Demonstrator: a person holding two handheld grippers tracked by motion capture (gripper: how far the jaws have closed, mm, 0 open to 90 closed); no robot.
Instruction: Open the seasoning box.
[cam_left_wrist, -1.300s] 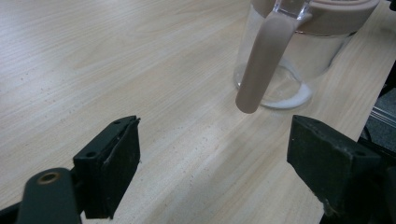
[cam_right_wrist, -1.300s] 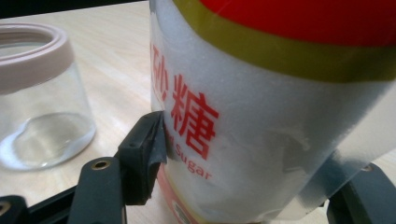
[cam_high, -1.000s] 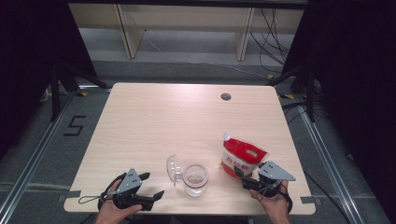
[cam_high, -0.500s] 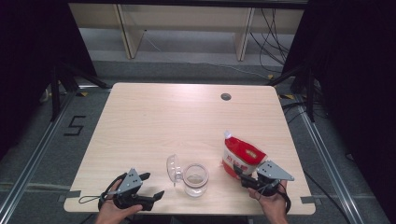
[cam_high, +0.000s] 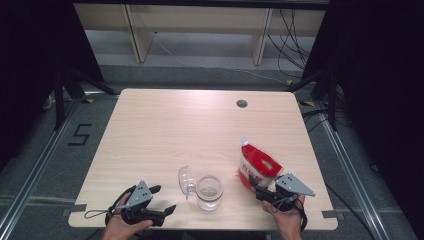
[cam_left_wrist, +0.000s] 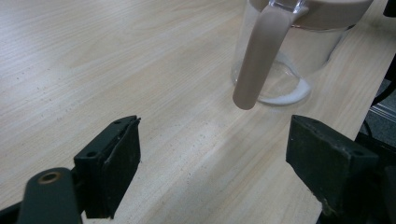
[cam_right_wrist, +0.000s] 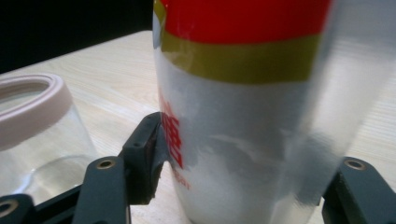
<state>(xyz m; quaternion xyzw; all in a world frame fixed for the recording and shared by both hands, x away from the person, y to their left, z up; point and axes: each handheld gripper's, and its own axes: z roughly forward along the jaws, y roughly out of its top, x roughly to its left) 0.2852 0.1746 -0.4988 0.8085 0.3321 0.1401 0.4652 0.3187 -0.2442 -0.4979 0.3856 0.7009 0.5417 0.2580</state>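
A clear glass jar (cam_high: 209, 192) with a beige rim stands near the table's front edge, a little white powder at its bottom (cam_left_wrist: 285, 95). Its hinged lid (cam_high: 185, 180) is flipped open to the left. To its right stands a red and white pouch (cam_high: 257, 167). My left gripper (cam_high: 164, 199) rests left of the jar, open and empty (cam_left_wrist: 215, 140), facing the jar's clasp (cam_left_wrist: 254, 60). My right gripper (cam_high: 254, 184) is open with a jaw on either side of the pouch's lower part (cam_right_wrist: 252, 140). The left pad (cam_right_wrist: 152, 154) touches the pouch.
The wooden table (cam_high: 200, 125) has a round cable hole (cam_high: 242, 103) at the back right. In the right gripper view the jar (cam_right_wrist: 37, 121) sits close to the left of the pouch. Dark floor and metal rails surround the table.
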